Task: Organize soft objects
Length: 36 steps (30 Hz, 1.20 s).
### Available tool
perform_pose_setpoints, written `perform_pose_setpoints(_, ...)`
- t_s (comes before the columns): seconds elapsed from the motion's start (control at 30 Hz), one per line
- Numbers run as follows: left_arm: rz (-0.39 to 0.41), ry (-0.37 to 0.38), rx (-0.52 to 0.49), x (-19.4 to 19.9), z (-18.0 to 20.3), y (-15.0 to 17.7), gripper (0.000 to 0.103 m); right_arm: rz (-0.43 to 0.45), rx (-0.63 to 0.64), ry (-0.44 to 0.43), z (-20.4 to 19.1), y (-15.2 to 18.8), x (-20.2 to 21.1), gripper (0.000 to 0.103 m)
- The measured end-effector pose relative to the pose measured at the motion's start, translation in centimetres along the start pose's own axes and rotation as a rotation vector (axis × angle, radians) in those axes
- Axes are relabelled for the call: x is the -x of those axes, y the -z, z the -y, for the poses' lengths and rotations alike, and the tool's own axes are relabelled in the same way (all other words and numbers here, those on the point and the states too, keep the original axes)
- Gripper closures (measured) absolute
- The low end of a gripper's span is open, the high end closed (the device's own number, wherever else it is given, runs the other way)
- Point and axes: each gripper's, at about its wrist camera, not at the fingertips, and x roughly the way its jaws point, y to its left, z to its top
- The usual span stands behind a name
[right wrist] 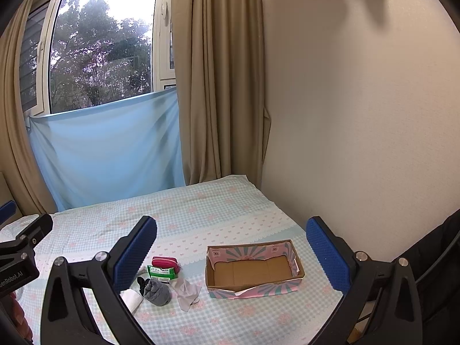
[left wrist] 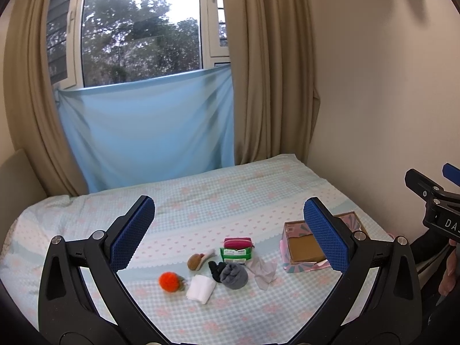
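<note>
Cardboard box (right wrist: 253, 270) sits empty on the bed (right wrist: 201, 215), soft items (left wrist: 227, 264) clustered just left, probably staged for sorting. I hold left tool (left wrist: 230, 235) and right tool (right wrist: 231, 254) wide open, gripping nothing.

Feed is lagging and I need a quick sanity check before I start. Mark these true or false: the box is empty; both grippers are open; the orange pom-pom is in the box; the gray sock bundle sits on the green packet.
1. The box is empty. True.
2. The left gripper and right gripper are open. True; neither holds anything.
3. The orange pom-pom is in the box. False; it lies on the bed, left of the pile.
4. The gray sock bundle sits on the green packet. False; it lies on the bed in front of it.
</note>
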Motion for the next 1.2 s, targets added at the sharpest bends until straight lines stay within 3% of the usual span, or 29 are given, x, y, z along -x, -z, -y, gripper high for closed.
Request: perform_pose_setpoints(1.2,-0.004,0.009,-0.010,-0.78,-0.09,-0.02,0.000,-0.012,0.000,0.008,-0.62,0.20,-0.70,0.000)
